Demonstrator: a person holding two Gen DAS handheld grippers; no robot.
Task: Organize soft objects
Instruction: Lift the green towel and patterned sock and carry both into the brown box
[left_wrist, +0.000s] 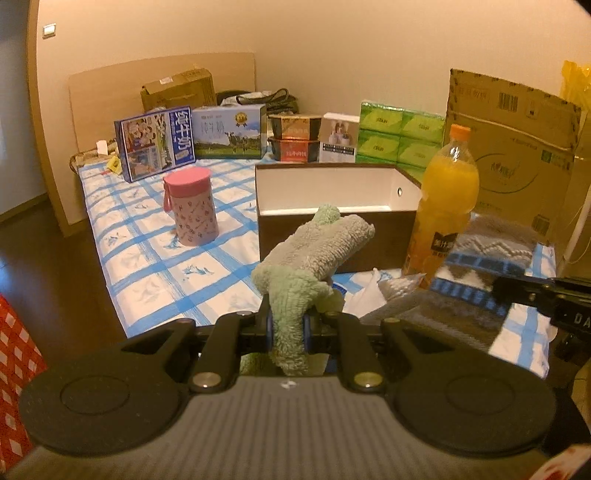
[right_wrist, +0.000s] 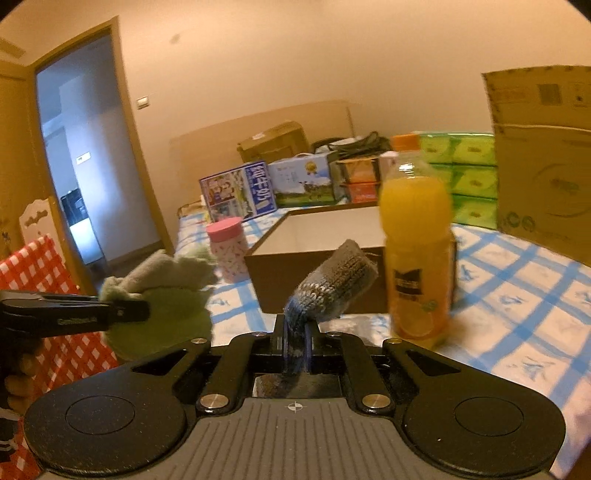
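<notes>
L gripper (left_wrist: 288, 328) was clamped tight on a fluffy pale-green and grey terry cloth (left_wrist: 314, 254), jaws closed down to the thickness of the bunched fabric. The cloth stuck up and fwd from the jaws, lifted off the blue-and-white checked tablecloth (left_wrist: 155, 258), its far end in line w/ the near wall of the open brown cardboard box w/ white inside (left_wrist: 328, 206).

R gripper (right_wrist: 295, 341) was likewise pinched shut on a grey-and-blue knitted fabric piece (right_wrist: 332, 288), which rose out of the jaws and leaned right, in front of the same box (right_wrist: 273, 254). In the L wrist view this knit (left_wrist: 484, 258) hung over the near right part of the tablecloth, R gripper coming in from the right edge (left_wrist: 535, 295). In the R wrist view the L gripper (right_wrist: 122, 308) showed at left w/ the green cloth (right_wrist: 166, 288) bunched in it.

A clear plastic orange-juice bottle w/ orange cap (left_wrist: 443, 206) stood upright just beside the box's right near corner. A pink-lidded patterned cylindrical canister (left_wrist: 192, 206) stood left of the box, apart from it. Along the far edge of the tablecloth: blue milk cartons (left_wrist: 192, 140), green tissue packs (left_wrist: 399, 136), and a big upright brown carton (left_wrist: 517, 155) at the far right.
</notes>
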